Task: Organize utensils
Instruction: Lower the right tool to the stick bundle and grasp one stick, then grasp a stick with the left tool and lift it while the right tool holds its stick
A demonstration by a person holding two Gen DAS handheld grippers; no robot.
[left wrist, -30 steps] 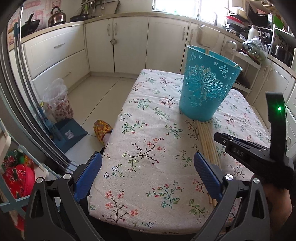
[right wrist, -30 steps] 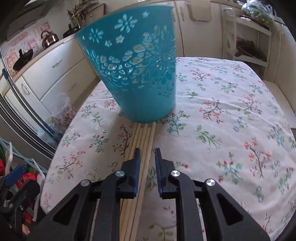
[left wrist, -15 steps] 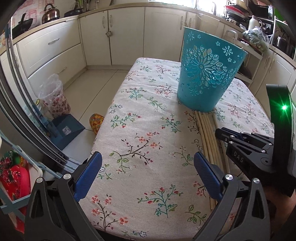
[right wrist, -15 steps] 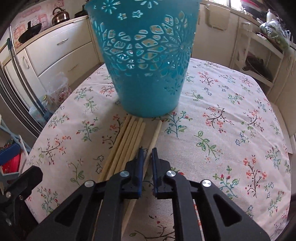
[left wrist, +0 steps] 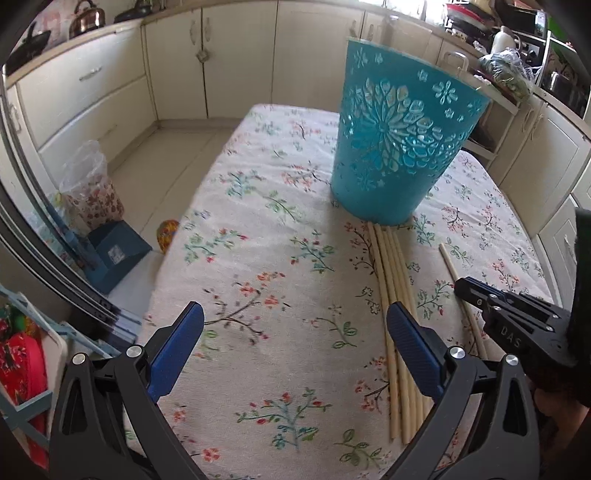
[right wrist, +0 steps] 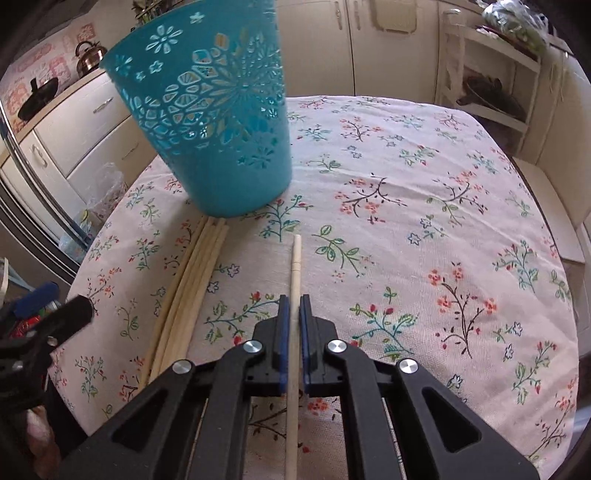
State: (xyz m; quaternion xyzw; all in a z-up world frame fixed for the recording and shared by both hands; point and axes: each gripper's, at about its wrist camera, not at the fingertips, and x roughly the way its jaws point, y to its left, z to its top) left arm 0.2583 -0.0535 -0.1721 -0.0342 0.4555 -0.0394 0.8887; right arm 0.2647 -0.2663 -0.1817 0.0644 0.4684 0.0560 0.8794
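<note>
The right gripper (right wrist: 291,314), now clamped on one stick (right wrist: 295,266), has drawn it from the bundle (right wrist: 195,273), probably lifted; the left gripper (left wrist: 295,347) stays open.

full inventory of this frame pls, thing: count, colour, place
basket: 1, teal, upright on the table, far end of the sticks
stick bundle: several, pale wood, flat on the cloth, tips at the basket base
single stick: 1, pale wood, apart from the bundle, in the right gripper
tablecloth: 1, white floral, covers the table
kettle: 1, metallic, far counter
left gripper: blue pads, open, empty
right gripper: blue pads, shut on the single stick
</note>
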